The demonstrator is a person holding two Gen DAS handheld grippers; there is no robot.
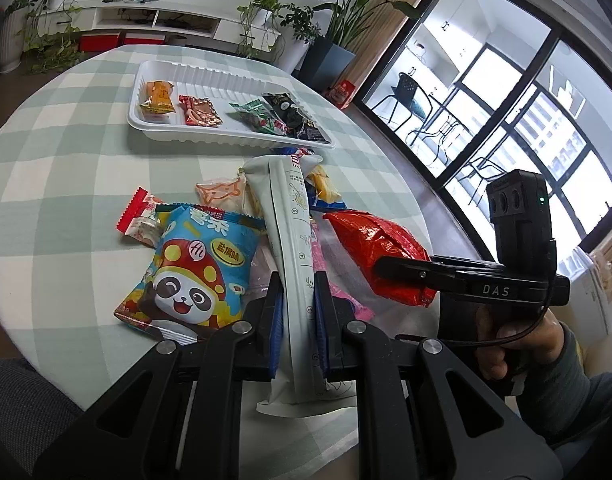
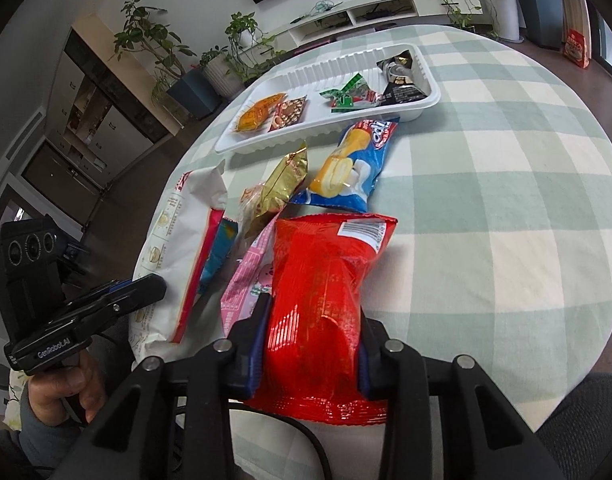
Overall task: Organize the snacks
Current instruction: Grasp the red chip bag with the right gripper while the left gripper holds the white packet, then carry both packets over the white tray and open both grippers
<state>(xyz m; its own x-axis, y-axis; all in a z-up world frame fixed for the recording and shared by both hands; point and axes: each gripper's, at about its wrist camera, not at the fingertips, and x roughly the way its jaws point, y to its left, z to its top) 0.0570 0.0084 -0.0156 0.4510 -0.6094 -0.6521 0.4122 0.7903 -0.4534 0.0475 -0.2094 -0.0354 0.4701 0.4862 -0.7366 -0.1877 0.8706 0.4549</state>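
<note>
My left gripper (image 1: 297, 280) is shut on a long white snack packet (image 1: 289, 220), gripped near its lower end and lifted over the pile. My right gripper (image 2: 314, 312) is shut on a crinkled red foil packet (image 2: 326, 272), its pads pressing both sides. In the left wrist view the right gripper (image 1: 386, 264) reaches in from the right with the red packet (image 1: 382, 244). A white ribbed tray (image 1: 225, 140) sits further back holding an orange pack (image 1: 157, 98), a red-brown pack (image 1: 199, 110), green packs (image 1: 257, 118) and a black pack (image 1: 293, 114).
Loose snacks lie on the round checked tablecloth (image 2: 486, 200): a blue panda packet (image 1: 193, 276), a pink packet (image 2: 245, 276), a gold packet (image 2: 281, 184) and a blue roll-cake packet (image 2: 354, 164). Potted plants and a low white cabinet stand beyond the table.
</note>
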